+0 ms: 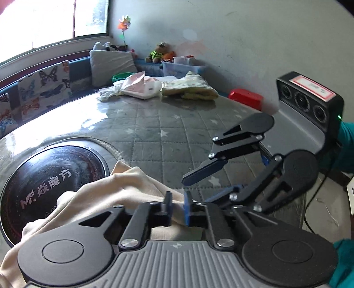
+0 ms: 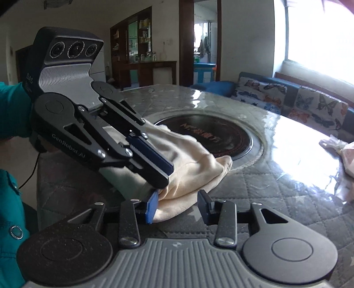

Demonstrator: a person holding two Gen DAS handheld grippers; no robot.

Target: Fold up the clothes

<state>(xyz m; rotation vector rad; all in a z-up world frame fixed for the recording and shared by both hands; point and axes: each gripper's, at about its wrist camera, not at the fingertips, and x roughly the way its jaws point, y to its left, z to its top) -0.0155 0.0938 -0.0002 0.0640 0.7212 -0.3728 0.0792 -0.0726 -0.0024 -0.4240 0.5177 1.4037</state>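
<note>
A living room holds a round table (image 1: pixel 168 124) with a glossy quilted cover printed with stars; a black round hob (image 1: pixel 50 186) with white lettering is set into its middle.

A cream garment (image 1: pixel 124 186) lies bunched on the near part of the table, one end overlapping the hob's rim. The left gripper (image 2: pixel 164 177) is closed on a fold of this cloth, its blue-padded fingers pinched tight with fabric between them. The right gripper (image 2: pixel 177 207) stands beside it at the garment's near edge: its jaws are partly open, the left pad against the cloth and the right pad clear of it, so it has no grip. A teal sleeve (image 2: pixel 11 110) shows behind the left gripper.

Across the table lie a pink and white bundle (image 1: pixel 141 87) and a folded yellow cloth (image 1: pixel 190 88). Beyond the table, butterfly cushions (image 1: pixel 44 86) line a bench under the window (image 1: pixel 55 20). A teddy bear (image 1: pixel 159 53) sits in the corner.
</note>
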